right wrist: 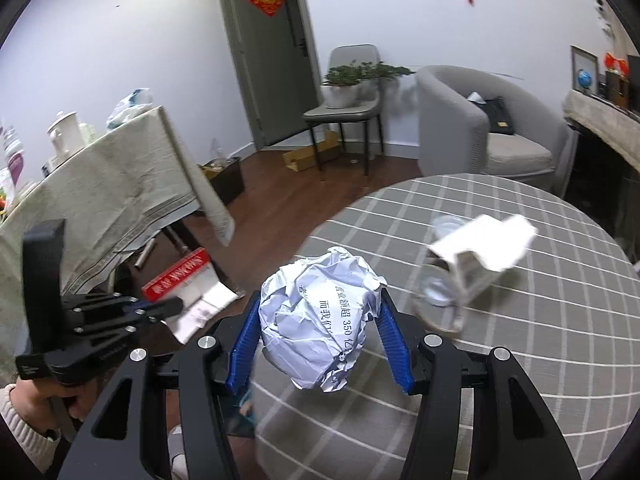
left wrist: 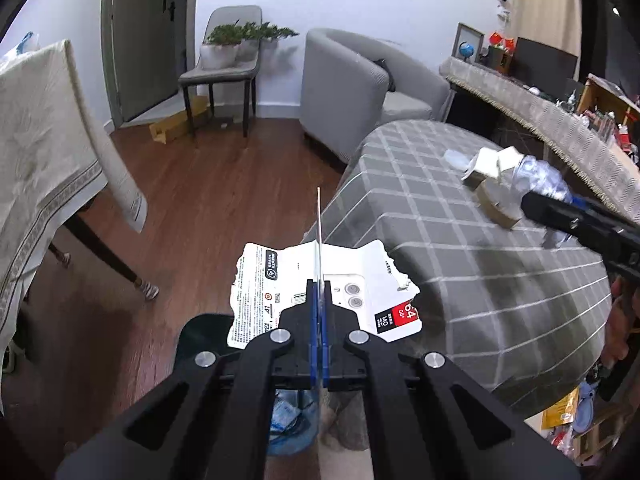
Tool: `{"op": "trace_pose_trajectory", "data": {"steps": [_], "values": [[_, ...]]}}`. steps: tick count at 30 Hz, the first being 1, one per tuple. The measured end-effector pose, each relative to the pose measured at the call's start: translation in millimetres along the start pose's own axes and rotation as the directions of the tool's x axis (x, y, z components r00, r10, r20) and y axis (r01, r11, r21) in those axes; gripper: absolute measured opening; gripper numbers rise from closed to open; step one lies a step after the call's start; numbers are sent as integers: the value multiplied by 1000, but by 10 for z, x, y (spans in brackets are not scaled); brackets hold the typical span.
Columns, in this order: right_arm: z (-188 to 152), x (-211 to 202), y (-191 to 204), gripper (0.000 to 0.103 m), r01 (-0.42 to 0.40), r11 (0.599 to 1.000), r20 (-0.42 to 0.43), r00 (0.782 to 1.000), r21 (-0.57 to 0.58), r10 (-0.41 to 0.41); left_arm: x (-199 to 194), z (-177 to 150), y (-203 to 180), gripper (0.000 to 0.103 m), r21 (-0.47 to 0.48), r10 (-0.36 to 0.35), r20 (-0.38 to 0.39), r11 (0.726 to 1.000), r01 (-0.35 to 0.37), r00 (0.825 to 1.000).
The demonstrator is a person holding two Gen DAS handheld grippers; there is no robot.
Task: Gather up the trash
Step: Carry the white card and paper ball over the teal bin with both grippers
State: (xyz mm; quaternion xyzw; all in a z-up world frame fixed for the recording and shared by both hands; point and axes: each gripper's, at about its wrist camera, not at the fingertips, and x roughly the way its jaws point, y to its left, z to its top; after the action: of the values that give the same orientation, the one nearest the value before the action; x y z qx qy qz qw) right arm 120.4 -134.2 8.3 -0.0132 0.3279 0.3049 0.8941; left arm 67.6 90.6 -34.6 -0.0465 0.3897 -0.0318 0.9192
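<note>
Crumpled paper ball [right wrist: 320,316] sits clamped in right claw [right wrist: 318,344]; left claw [left wrist: 319,312] pinches torn packaging [left wrist: 320,292].

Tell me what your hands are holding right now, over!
Left gripper shut on torn card packaging. Right gripper clamped on crumpled paper ball. More scraps on checked table. Nothing blocking.

crumpled paper ball [right wrist: 320,316] — checked cloth tablecloth [right wrist: 520,340]
</note>
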Motion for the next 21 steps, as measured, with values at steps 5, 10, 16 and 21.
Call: {"op": "trace_pose_trajectory", "data": {"steps": [5, 10, 16, 21], "values": [[53, 146, 204, 56, -40, 999, -8, 999, -7, 40, 100, -143, 176, 2, 17, 43, -44, 999, -42, 998], [65, 294, 390, 56, -64, 998, -27, 998, -24, 63, 235, -272, 386, 2, 5, 60, -98, 998, -60, 993], [55, 513, 673, 56, -105, 993, -65, 993, -53, 101, 388, -402, 571, 2, -12, 68, -180, 997, -72, 981], [47, 655, 856, 56, -131, 989, -93, 988, -71, 124, 476, -575, 771, 2, -32, 78, -263, 995, -90, 962]]}}
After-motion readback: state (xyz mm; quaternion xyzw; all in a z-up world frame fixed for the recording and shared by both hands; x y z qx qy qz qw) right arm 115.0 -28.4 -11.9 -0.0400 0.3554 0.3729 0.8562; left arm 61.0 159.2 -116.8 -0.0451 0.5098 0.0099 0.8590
